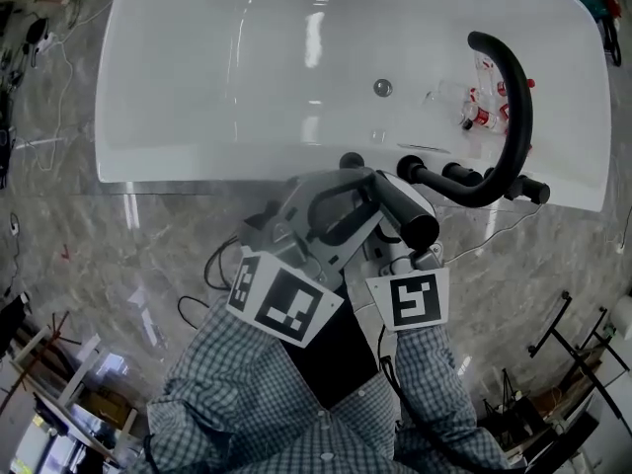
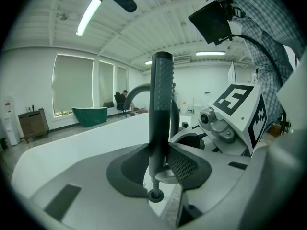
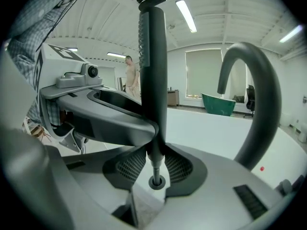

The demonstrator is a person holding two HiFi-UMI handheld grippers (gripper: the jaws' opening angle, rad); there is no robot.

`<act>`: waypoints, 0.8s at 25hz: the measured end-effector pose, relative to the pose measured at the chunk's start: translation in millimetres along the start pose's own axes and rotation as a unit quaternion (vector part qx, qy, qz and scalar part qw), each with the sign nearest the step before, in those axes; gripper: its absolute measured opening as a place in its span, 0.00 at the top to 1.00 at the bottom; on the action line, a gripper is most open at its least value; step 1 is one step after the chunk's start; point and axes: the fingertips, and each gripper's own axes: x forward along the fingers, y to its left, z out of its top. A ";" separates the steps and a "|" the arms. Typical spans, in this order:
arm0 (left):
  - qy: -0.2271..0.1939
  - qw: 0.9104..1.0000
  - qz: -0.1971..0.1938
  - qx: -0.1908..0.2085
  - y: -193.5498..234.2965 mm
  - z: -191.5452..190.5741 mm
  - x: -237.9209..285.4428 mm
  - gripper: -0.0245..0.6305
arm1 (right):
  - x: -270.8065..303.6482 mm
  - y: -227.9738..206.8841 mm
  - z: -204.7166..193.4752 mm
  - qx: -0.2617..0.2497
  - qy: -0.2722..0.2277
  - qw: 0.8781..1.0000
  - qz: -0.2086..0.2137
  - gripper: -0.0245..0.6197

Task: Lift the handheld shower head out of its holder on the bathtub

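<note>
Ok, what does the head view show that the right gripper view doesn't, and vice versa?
Only the head view: the bathtub's drain, small bottles inside it, the marbled floor. Only the right gripper view: the right gripper's pads clamped on the shower head's lower stem, a green tub far off, ceiling lights. Both: the black shower head, the curved spout, the left gripper and the white bathtub.

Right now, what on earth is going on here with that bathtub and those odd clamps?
A person in a checked shirt holds a two-jaw gripper in each hand at the rim of a white bathtub. Both the left gripper and the right gripper are clamped on the black handheld shower head, held roughly upright. Its handle is clear of the round holder below it, with only a thin stem running down into the hole. The curved black spout stands beside it, untouched.
</note>
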 end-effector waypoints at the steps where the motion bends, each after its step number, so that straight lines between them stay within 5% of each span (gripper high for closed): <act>1: -0.001 1.000 0.000 0.003 -0.8 4.4 -2.7 0.77 | -2.7 0.7 4.3 -0.003 -0.001 1.000 0.000 0.77; 20: -0.041 0.999 0.011 0.016 -11.1 97.8 -55.3 0.77 | -58.8 11.4 94.9 -0.008 -0.032 0.999 -0.027 0.77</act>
